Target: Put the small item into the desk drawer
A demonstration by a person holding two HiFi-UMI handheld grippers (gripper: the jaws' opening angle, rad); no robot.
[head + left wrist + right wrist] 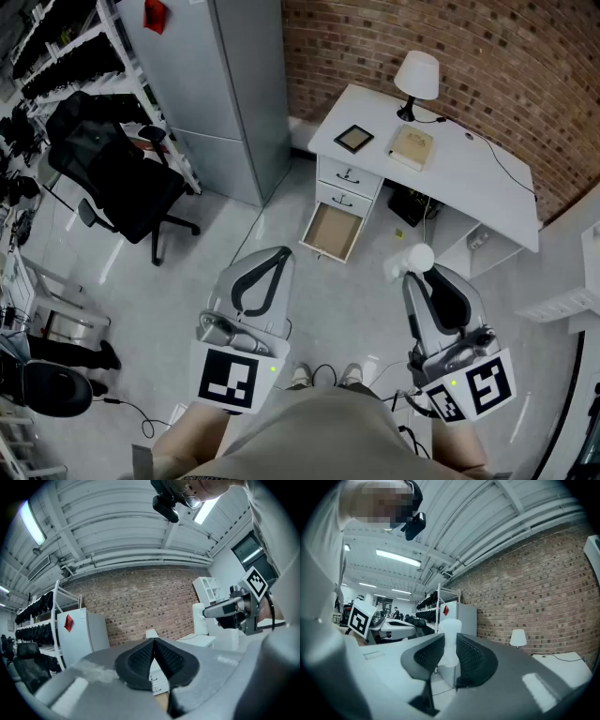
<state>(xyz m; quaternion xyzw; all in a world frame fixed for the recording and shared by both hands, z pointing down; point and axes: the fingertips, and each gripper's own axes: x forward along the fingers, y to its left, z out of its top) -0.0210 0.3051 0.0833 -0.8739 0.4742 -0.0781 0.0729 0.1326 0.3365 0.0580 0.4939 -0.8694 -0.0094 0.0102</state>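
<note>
A small white bottle-like item (412, 260) (450, 641) is clamped between the jaws of my right gripper (419, 272) (450, 654), sticking out past the tips. My left gripper (279, 255) (154, 654) is shut with its black pads pressed together and nothing in them. Both hang above the floor, short of the white desk (469, 173). The desk's lowest drawer (332, 232) stands pulled open, its brown bottom bare. Two shut drawers (349, 175) sit above it.
On the desk stand a white lamp (416, 79), a dark framed picture (353, 139) and a tan book (412, 146). A grey cabinet (225, 84) stands left of the desk, a black office chair (122, 183) further left. The brick wall runs behind.
</note>
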